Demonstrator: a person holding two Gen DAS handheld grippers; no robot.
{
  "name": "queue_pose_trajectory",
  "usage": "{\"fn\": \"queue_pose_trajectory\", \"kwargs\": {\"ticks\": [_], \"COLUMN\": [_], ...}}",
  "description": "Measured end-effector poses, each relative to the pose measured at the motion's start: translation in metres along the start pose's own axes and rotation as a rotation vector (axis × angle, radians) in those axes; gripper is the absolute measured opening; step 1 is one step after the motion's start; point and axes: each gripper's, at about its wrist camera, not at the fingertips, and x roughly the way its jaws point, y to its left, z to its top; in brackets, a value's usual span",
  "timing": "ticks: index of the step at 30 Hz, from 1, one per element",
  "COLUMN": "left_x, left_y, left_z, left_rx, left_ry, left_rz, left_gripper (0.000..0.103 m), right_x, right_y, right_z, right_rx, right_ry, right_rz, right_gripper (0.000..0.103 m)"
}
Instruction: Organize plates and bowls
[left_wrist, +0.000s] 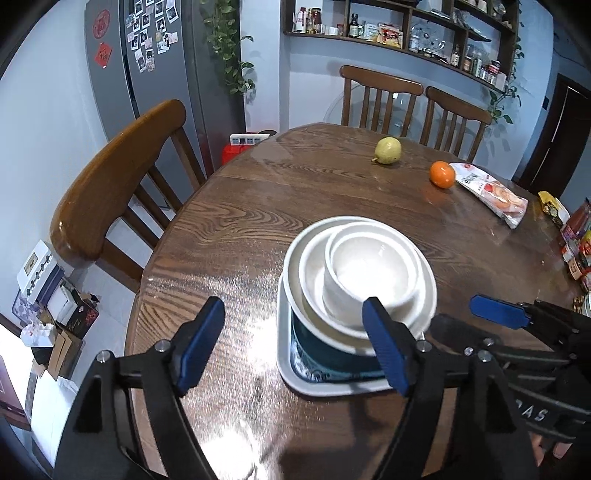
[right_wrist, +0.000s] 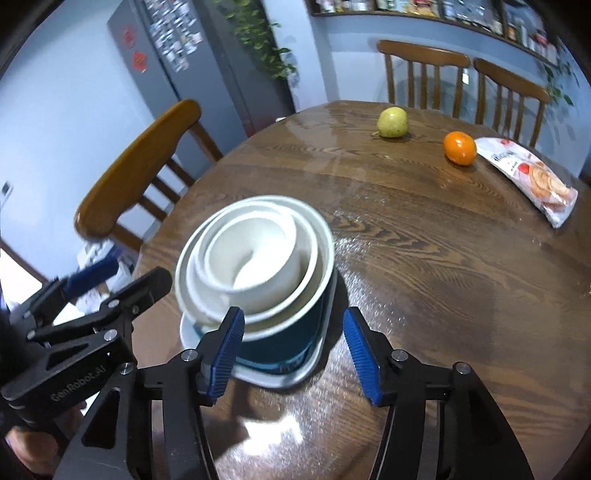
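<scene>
Several white bowls sit nested, the smallest bowl (left_wrist: 369, 269) (right_wrist: 255, 258) on top. They rest in a teal-sided bowl (left_wrist: 325, 350) (right_wrist: 280, 343) that stands on a white square plate (left_wrist: 295, 376) (right_wrist: 266, 378) on the round wooden table (left_wrist: 240, 221). My left gripper (left_wrist: 293, 347) is open just in front of the stack's left side, pads off it. My right gripper (right_wrist: 293, 354) is also open, straddling the stack's near right edge without pressing. One blue finger (left_wrist: 498, 314) of the right gripper shows in the left wrist view, and the left gripper's finger (right_wrist: 92, 275) shows in the right wrist view.
A pear (left_wrist: 388, 150) (right_wrist: 392, 122), an orange (left_wrist: 441, 174) (right_wrist: 460, 147) and a snack bag (left_wrist: 491, 194) (right_wrist: 528, 181) lie at the far side. Packets (left_wrist: 576, 240) crowd the right edge. A wooden chair (left_wrist: 118, 184) (right_wrist: 136, 166) stands left, two more (left_wrist: 380, 96) behind the table.
</scene>
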Motion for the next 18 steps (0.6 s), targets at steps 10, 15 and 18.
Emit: {"fn": "queue_pose_trajectory", "kwargs": {"ticks": [10,15,18], "left_x": [-0.012,-0.017,-0.02], "left_y": [0.012,0.014,0.017], "left_z": [-0.019,-0.026,-0.03], "left_rx": [-0.028,-0.014,-0.013], "left_ry": [0.023,0.035,0.049], "left_rz": [0.034,0.047,0.049], "left_gripper": [0.102,0.102,0.102], "right_x": [-0.007,-0.008,-0.013], "right_y": [0.01,0.014,0.021], "right_z": [-0.024,-0.033,-0.037], "right_rx": [-0.066,-0.074,-0.099], "right_ry": [-0.006,0.014,0.002], "right_rz": [-0.059,-0.061,-0.078], "right_gripper": [0.073,0.073,0.073]}}
